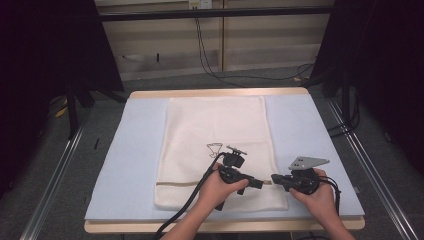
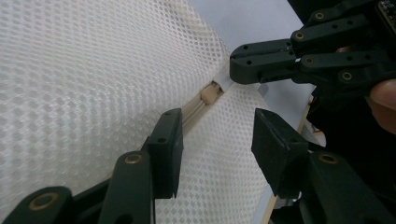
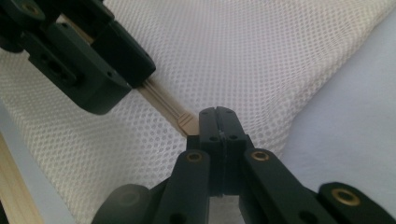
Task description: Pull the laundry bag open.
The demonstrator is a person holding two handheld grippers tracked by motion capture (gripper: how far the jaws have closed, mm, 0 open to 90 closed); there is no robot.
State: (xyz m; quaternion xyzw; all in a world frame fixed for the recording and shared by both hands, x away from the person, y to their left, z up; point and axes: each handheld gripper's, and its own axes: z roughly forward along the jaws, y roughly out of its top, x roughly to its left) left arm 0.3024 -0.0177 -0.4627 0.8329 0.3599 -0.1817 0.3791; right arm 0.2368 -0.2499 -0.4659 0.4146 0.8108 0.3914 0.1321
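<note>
The right gripper [image 3: 218,122] is pressed shut on the zip [image 3: 168,108] end of the white mesh bag [image 1: 215,130]; the left gripper [image 2: 215,140] is held wide open, empty, with the zip slider [image 2: 208,94] just beyond its jaws.

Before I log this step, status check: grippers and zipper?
Left gripper open, straddling the zipper. Right gripper shut at zipper end on mesh bag. Nothing in the way.

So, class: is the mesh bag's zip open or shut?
Shut, it seems: the zip runs as one closed strip to its slider at the end; no gap shows in the bag.
</note>
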